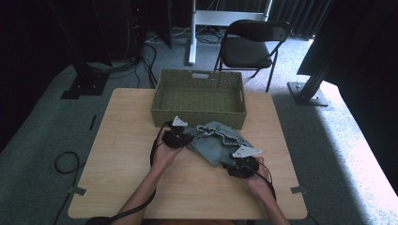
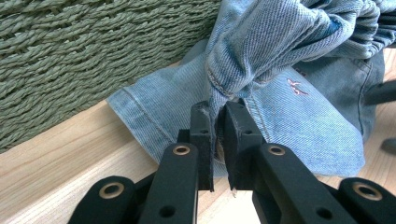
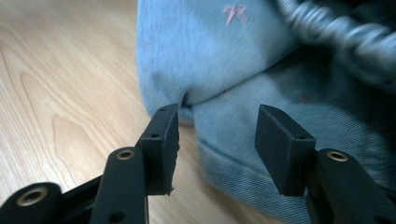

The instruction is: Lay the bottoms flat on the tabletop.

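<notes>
A small pair of blue denim shorts (image 1: 213, 140) with an elastic waistband lies crumpled on the wooden table (image 1: 126, 154), just in front of a green woven basket (image 1: 199, 98). My left gripper (image 1: 180, 136) is shut on a fold of the denim (image 2: 219, 100) at the garment's left side, lifting it slightly. My right gripper (image 1: 237, 161) sits at the garment's near right edge. In the right gripper view its jaws (image 3: 217, 140) stand open, with the hem of the shorts (image 3: 224, 172) lying between them and no pad pressing on the cloth.
The basket is empty and stands at the table's far edge. A black folding chair (image 1: 253, 44) and a white stand (image 1: 192, 33) are on the carpet beyond the table. Cables (image 1: 65, 161) lie on the floor at the left.
</notes>
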Demonstrator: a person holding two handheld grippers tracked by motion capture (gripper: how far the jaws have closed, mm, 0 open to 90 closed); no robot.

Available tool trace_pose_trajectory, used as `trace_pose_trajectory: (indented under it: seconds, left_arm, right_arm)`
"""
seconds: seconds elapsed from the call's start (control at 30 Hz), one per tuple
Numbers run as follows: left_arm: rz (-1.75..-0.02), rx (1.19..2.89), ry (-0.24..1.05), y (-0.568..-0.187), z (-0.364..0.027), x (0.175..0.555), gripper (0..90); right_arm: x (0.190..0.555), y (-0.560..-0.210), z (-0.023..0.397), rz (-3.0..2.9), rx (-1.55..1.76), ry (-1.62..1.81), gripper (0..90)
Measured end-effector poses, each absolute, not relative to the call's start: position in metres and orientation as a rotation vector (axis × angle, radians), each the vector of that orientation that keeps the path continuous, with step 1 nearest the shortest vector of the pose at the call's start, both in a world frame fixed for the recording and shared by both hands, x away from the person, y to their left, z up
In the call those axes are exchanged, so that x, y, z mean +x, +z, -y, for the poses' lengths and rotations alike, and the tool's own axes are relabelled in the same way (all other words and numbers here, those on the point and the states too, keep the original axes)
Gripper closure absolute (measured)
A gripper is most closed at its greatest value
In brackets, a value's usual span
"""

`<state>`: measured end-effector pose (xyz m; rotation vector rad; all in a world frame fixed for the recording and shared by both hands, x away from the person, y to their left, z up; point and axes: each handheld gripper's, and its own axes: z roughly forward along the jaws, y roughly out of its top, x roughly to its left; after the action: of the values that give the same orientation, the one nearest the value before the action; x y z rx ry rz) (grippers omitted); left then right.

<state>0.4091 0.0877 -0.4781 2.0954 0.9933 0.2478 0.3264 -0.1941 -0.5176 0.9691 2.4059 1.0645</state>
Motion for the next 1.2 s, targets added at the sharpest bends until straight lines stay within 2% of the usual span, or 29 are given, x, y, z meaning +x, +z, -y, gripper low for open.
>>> trace_pose_trajectory:
  seconds: [0.13, 0.2, 0.27, 0.37, 0.43, 0.77, 0.83, 1.0, 1.2]
  left_arm:
    - [-0.996, 2.088, 0.25, -0.479, -0.088, 0.409, 83.2]
    - [-0.996, 2.086, 0.252, -0.479, -0.088, 0.408, 83.2]
    - [-0.996, 2.085, 0.253, -0.479, -0.088, 0.408, 83.2]
    - [-0.998, 2.086, 0.256, -0.479, -0.089, 0.409, 83.3]
    - [-1.006, 2.084, 0.259, -0.479, -0.091, 0.409, 83.3]
    - [-1.088, 2.041, 0.265, -0.482, -0.118, 0.411, 84.4]
    - [-1.141, 2.021, 0.292, -0.481, -0.13, 0.411, 89.7]
    - [-1.26, 1.947, 0.333, -0.474, -0.168, 0.412, 90.0]
    - [-1.243, 1.98, 0.342, -0.476, -0.171, 0.408, 90.0]
  right_arm:
    - [0.329, -0.527, 0.191, -2.435, 0.963, 0.993, 47.5]
    - [0.33, -0.531, 0.19, -2.435, 0.961, 0.932, 50.4]
    - [0.331, -0.533, 0.19, -2.433, 0.961, 0.887, 55.8]
    - [0.33, -0.531, 0.191, -2.438, 0.952, 0.903, 72.6]
    - [0.329, -0.527, 0.192, -2.425, 0.929, 0.895, 77.7]
    - [0.319, -0.501, 0.216, -2.316, 0.934, 0.973, 80.6]
    - [0.316, -0.492, 0.227, -2.276, 0.958, 1.012, 80.7]
    - [0.313, -0.473, 0.254, -2.187, 1.018, 1.069, 80.6]
    - [0.314, -0.472, 0.257, -2.202, 1.014, 1.064, 80.6]
